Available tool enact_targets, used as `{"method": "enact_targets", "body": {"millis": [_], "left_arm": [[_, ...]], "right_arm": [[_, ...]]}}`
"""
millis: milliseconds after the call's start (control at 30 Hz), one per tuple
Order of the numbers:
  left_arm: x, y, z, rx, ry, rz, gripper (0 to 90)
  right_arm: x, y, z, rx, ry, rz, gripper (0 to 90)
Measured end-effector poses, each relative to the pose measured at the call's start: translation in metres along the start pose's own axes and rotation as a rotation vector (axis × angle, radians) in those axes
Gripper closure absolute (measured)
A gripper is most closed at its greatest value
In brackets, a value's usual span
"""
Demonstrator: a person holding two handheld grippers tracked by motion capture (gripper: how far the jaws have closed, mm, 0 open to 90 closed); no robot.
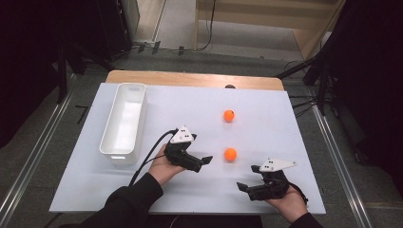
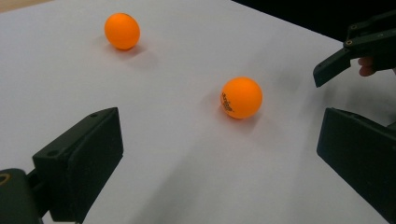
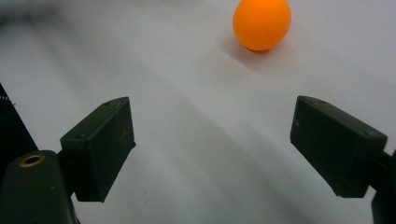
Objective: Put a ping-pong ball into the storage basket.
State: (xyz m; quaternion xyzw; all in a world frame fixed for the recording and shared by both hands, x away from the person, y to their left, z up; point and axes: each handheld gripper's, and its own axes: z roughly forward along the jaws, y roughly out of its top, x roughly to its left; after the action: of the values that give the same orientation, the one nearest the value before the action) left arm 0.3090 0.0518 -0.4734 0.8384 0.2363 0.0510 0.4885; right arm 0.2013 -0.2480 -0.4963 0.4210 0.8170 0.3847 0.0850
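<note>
We hold our left gripper [image 1: 203,160] low with its jaws wide apart and nothing between them, and our right gripper [image 1: 249,178] sits off to its right, a bit nearer to us, jaws wide apart and empty too.

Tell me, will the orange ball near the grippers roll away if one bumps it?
Probably yes. The near orange ball is round and sits free on the smooth, flat white table, so a nudge would likely send it rolling. It looks like a table-tennis ball, so probably light. Its curved sides might slip from the left gripper unless squeezed centrally.
</note>
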Motion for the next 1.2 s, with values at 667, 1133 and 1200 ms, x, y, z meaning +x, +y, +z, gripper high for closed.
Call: {"method": "enact_targets", "body": {"millis": [667, 1133, 1200], "left_arm": [[-0.005, 0.017, 0.013, -0.012, -0.02, 0.031, 0.9], [-0.005, 0.021, 0.03, -0.007, -0.05, 0.013, 0.9], [-0.005, 0.022, 0.034, -0.005, -0.052, 0.015, 0.9]], "right_arm": [[-0.008, 0.001, 0.0, -0.048, -0.013, 0.049, 12.3], [-0.01, 0.001, -0.002, -0.067, -0.019, 0.057, 12.3], [-0.01, 0.001, -0.002, -0.067, -0.019, 0.059, 12.3]]}}
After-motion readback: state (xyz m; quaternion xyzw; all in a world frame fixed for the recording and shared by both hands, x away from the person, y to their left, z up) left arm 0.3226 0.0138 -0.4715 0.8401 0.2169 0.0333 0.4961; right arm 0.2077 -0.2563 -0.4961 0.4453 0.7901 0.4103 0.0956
